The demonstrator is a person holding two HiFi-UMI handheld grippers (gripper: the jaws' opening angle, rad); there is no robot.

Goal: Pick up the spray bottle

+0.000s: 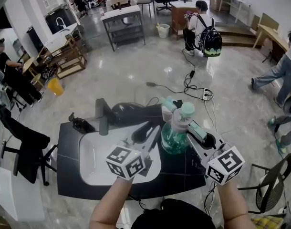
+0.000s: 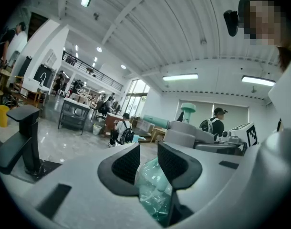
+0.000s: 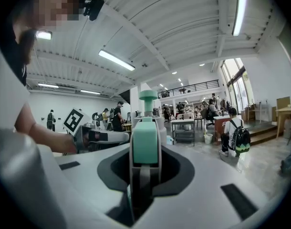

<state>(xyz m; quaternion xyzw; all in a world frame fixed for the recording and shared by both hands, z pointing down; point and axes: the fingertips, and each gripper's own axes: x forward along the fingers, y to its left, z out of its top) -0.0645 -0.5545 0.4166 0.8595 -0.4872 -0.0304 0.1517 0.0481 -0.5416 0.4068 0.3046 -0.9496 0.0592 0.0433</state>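
The spray bottle (image 1: pixel 174 138) has a clear green body and a white and mint spray head. It is held up above the black table (image 1: pixel 69 175), upright between both grippers. My left gripper (image 1: pixel 151 132) comes in from the left and is shut on the crumpled green body (image 2: pixel 152 187). My right gripper (image 1: pixel 194 128) comes in from the right and is shut on the mint spray head (image 3: pixel 145 144). In the left gripper view the left gripper (image 2: pixel 149 163) pinches the plastic. In the right gripper view the right gripper (image 3: pixel 145 171) clasps the mint part on both sides.
A white sink (image 1: pixel 95 161) is set into the table, with a black faucet (image 1: pixel 103 116) behind it. A power strip (image 1: pixel 206 95) and cables lie on the floor beyond. A wire chair (image 1: pixel 274 185) stands at the right. Several people are around the room.
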